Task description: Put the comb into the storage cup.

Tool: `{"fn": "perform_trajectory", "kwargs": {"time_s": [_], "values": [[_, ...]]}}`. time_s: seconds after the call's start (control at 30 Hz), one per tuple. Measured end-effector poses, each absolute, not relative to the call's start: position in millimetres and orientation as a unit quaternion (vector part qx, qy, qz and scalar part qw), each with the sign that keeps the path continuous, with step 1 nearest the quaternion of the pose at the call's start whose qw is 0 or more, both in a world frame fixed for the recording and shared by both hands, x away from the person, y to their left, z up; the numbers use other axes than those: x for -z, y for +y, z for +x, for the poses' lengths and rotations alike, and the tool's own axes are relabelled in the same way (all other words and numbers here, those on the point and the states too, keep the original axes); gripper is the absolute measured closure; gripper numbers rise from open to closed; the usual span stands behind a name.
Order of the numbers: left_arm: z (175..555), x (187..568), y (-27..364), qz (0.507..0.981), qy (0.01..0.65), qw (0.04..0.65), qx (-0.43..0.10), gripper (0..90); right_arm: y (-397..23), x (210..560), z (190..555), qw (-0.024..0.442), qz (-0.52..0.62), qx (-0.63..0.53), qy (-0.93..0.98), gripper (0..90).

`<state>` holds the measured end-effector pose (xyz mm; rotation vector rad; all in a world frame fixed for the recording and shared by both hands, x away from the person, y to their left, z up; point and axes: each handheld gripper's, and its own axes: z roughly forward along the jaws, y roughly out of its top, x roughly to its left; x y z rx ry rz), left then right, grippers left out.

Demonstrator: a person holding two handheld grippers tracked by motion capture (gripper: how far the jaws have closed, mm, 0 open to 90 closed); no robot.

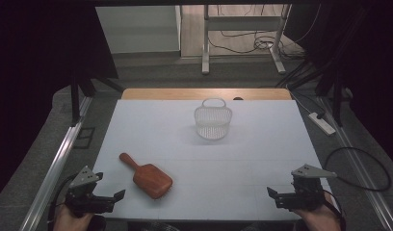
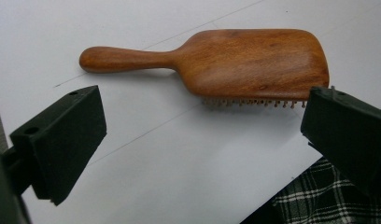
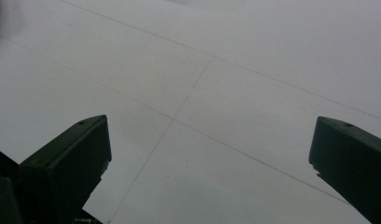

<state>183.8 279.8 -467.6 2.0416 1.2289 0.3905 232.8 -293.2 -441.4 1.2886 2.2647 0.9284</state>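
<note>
Your left claw [image 1: 109, 198] gapes wide and empty near the wooden hairbrush [image 1: 147, 176] at its one o'clock on the bench [image 1: 262, 144], your right claw [image 1: 280, 196] equally wide, holding nothing.

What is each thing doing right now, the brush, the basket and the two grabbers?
hairbrush: lying flat on the table, bristles down, untouched.
basket: upright, handle raised; seems empty.
left gripper: open, fingers wide, holding nothing, near the hairbrush.
right gripper: open, over bare table, holding nothing.

Lab, black curtains [image 1: 35, 57], floor cables [image 1: 242, 41]
</note>
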Motion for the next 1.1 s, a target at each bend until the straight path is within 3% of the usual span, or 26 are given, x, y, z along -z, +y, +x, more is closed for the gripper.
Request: {"fn": "perform_trajectory", "kwargs": {"time_s": [1.1], "values": [[190.3, 463.2, 277.3, 0.796, 0.473, 0.353, -0.137, 0.0, -292.1, 442.3, 233.7, 0.176, 0.456, -0.325, 0.81, 0.0]]}}
